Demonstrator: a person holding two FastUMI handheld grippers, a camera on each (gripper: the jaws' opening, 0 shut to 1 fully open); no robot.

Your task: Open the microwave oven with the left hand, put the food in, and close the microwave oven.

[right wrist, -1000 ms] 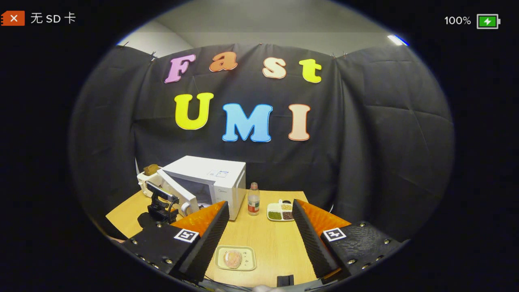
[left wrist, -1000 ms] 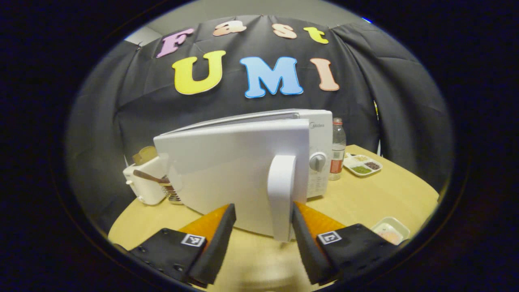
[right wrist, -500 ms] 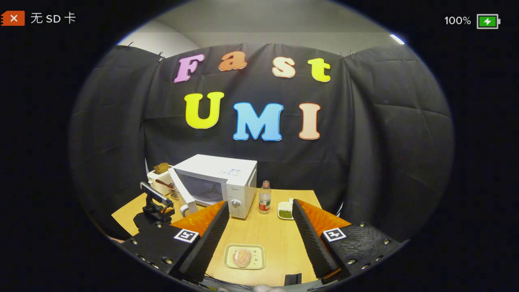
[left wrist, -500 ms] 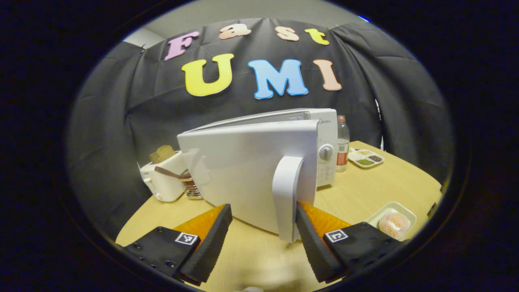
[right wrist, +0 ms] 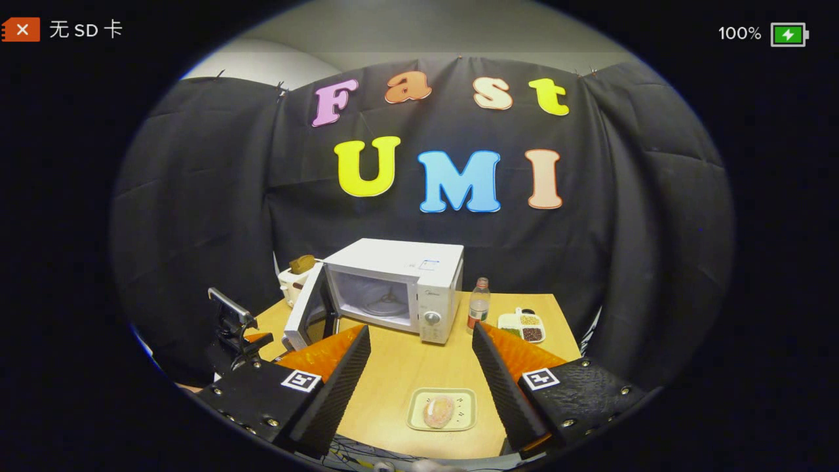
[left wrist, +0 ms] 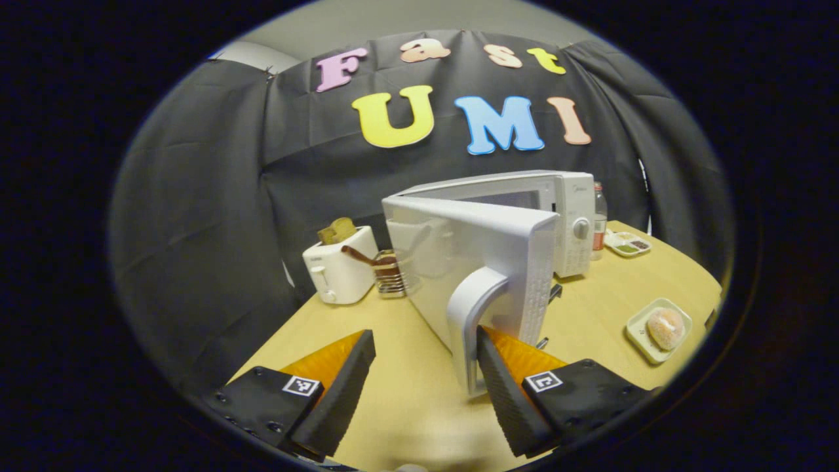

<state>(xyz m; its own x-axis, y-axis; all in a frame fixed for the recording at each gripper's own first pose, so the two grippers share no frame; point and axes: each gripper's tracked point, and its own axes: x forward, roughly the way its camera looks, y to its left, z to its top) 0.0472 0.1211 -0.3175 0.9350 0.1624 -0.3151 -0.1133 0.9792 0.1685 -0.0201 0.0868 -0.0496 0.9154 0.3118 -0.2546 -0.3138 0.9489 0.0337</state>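
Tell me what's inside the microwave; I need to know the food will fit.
In the right gripper view the microwave stands open; its cavity shows a turntable with nothing on it. The open door hides the cavity's left edge.

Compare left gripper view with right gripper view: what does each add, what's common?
Left gripper view: the door handle close up, beside one finger of the open left gripper, plus a metal rack next to the toaster. Right gripper view: the microwave cavity, and the open right gripper facing the food on its plate. Both: microwave with door open, toaster, bottle, food plate, table.
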